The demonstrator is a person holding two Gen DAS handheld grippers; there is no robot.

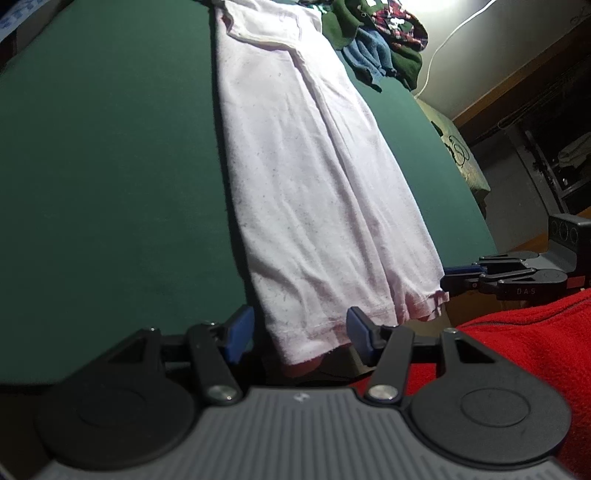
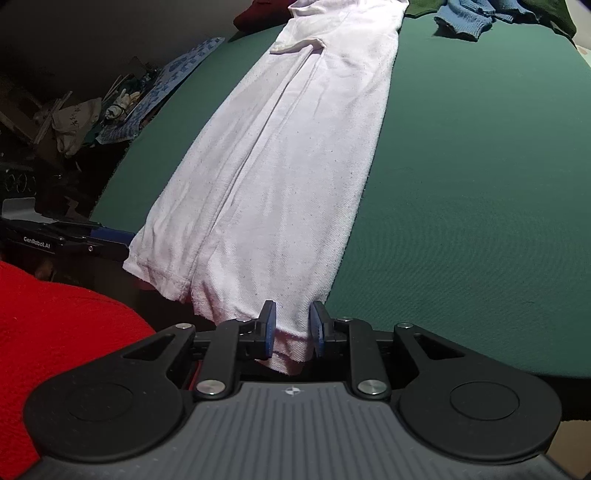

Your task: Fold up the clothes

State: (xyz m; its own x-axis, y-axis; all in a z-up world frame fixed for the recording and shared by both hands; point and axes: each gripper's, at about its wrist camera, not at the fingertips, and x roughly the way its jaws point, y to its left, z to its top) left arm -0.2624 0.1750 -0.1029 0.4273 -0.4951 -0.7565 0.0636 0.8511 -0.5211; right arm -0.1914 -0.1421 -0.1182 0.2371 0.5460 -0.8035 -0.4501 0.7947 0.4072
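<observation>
White garment (image 2: 295,155) lies flat on the green table (image 2: 480,184), folded into one long narrow strip. Long axis runs straight away from the person: hem end at the near table edge, slightly overhanging, collar/sleeve end far up the table. A sleeve (image 2: 297,45) is folded in on the far part. Fabric is white with a faint pinkish cast and tiny dark flecks, lengthwise creases down the middle, stitched hem at the near end.

Left gripper (image 1: 301,332) sits at the near hem, jaws wide apart, blue pads (image 1: 240,328) either side of the hem corner with clear gaps (not touching cloth, holding nothing). Right gripper (image 2: 293,326) is at the other hem corner, jaws narrower, hem between the pads; small gaps show, so it looks loosened rather than clamped.

Far end of the table: pile of other clothes (image 1: 380,37), dark green, blue knit, red plaid, just beside the garment's top. Dark red item (image 2: 258,14) at the far left in the right view. Red sleeve (image 1: 535,350) of the person close by the grippers. Clutter (image 2: 74,122) off the table edge. Nothing lies on the strip itself.
</observation>
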